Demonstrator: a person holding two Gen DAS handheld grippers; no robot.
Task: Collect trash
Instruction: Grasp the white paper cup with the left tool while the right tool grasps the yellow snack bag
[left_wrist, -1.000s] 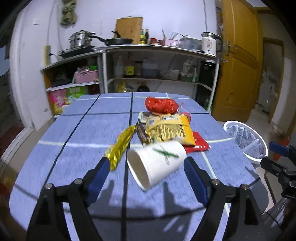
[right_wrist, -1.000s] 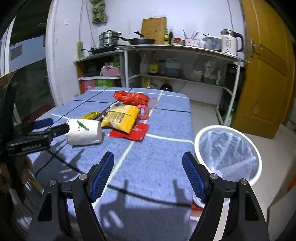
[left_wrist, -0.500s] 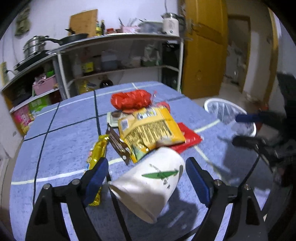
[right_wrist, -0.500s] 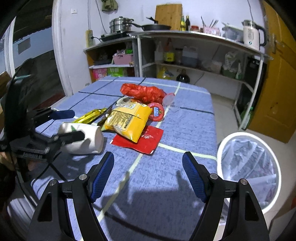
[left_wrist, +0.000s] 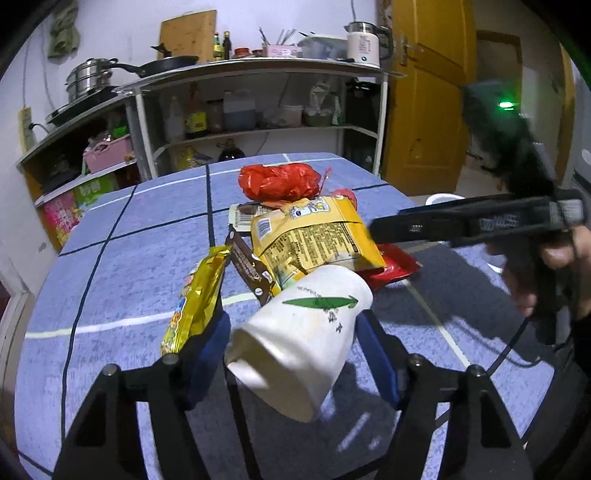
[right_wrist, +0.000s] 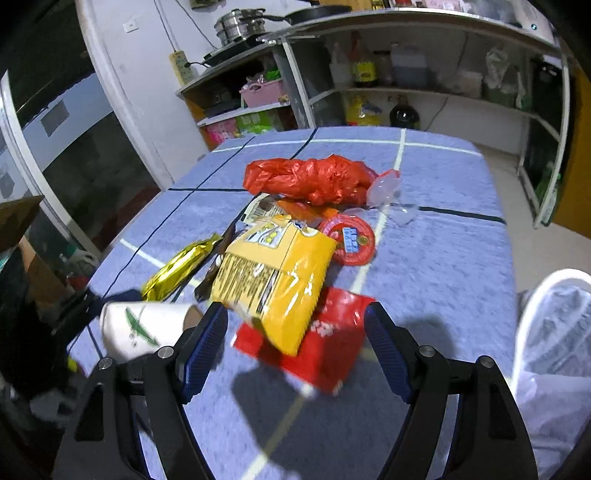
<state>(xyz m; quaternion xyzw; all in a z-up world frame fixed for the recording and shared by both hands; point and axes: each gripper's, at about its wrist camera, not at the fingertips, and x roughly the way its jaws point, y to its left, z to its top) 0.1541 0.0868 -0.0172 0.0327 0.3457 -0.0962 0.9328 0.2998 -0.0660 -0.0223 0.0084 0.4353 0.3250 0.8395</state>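
Note:
A white paper cup (left_wrist: 306, 332) with a green leaf print lies on its side between the fingers of my left gripper (left_wrist: 291, 347). The jaws are closing, and both blue pads lie against the cup's sides. Behind the cup is a trash pile: yellow snack bag (left_wrist: 310, 240), flat red wrapper (left_wrist: 395, 264), gold wrapper (left_wrist: 195, 299), brown wrapper (left_wrist: 251, 266) and crumpled red plastic bag (left_wrist: 277, 181). My right gripper (right_wrist: 295, 347) is open above the yellow snack bag (right_wrist: 273, 280) and red wrapper (right_wrist: 332, 343), pressing on nothing. The paper cup (right_wrist: 140, 325) shows at its lower left.
The blue checked table (left_wrist: 129, 258) bears everything. A white bin (right_wrist: 546, 332) with a liner stands off the table's right side. A red round lid (right_wrist: 349, 240) and clear plastic scrap (right_wrist: 384, 190) lie near the pile. Kitchen shelves (left_wrist: 258, 125) and a yellow door (left_wrist: 424, 110) stand behind.
My left jaws have narrowed onto the cup, which now fills the gap. My right gripper has swung from beside the bin in over the table to the yellow bag.

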